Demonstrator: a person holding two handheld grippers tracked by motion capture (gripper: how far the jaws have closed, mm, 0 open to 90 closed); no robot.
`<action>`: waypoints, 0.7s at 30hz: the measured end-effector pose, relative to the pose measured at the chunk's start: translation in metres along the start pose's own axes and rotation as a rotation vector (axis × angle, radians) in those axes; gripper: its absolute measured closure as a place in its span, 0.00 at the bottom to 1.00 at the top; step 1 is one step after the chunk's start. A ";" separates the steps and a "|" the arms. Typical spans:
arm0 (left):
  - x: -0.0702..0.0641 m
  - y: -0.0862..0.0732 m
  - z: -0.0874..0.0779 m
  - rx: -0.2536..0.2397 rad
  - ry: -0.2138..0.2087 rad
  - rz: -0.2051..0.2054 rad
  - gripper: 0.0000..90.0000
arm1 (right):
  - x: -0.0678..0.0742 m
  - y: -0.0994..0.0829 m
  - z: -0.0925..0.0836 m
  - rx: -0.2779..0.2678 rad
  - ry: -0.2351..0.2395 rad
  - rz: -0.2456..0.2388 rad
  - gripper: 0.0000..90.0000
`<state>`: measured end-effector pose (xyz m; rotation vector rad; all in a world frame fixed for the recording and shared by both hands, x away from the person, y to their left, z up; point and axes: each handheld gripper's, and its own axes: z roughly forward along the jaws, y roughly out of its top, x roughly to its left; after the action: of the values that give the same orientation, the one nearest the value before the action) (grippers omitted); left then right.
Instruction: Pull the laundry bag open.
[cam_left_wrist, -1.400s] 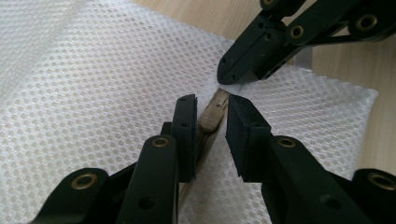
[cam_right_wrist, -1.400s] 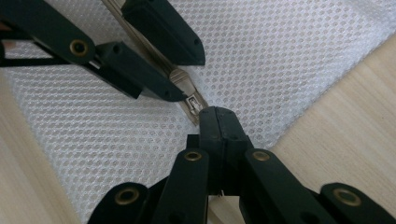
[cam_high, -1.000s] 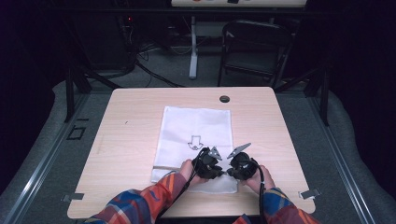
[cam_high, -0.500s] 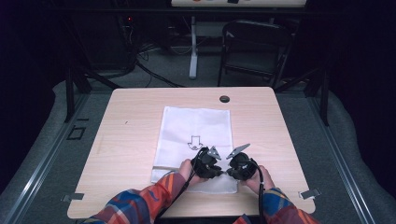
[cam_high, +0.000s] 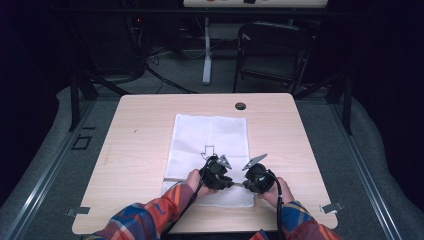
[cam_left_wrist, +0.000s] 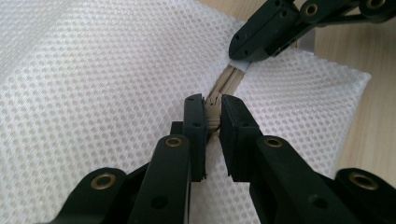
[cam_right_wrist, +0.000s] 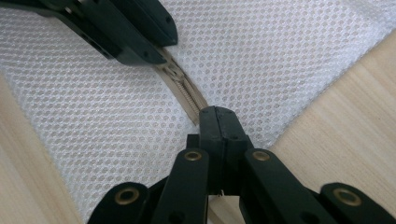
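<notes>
Your left claw (cam_left_wrist: 212, 114) is clamped on the mesh bag's (cam_high: 210, 140) zipper slider (cam_left_wrist: 213, 108), your right claw (cam_right_wrist: 219, 119) pinches the zipper end (cam_right_wrist: 198, 114); next, pull the slider steadily along.

Mesh bag (cam_high: 210, 140) near edge hidden under both grippers; zipper (cam_right_wrist: 184, 93) end covered by jaws; bag's printed mark too small to read.

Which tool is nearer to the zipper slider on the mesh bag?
Left. The left tool grips the zipper slider; the right tool pinches the zipper's end, farther along.
</notes>
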<state>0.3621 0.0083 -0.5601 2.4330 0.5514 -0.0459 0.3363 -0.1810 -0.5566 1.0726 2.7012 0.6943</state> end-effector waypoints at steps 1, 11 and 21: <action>0.000 -0.001 -0.001 -0.001 -0.004 -0.005 0.90 | 0.000 0.000 0.000 0.000 0.000 -0.001 1.00; 0.001 -0.003 0.003 -0.017 0.002 -0.047 0.89 | 0.000 0.003 0.000 -0.017 -0.010 0.023 1.00; 0.001 -0.003 0.003 -0.014 0.007 -0.042 0.89 | 0.009 0.008 0.005 -0.040 -0.028 -0.002 1.00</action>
<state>0.3618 0.0087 -0.5647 2.4086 0.6036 -0.0509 0.3368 -0.1679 -0.5572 1.0618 2.6533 0.7236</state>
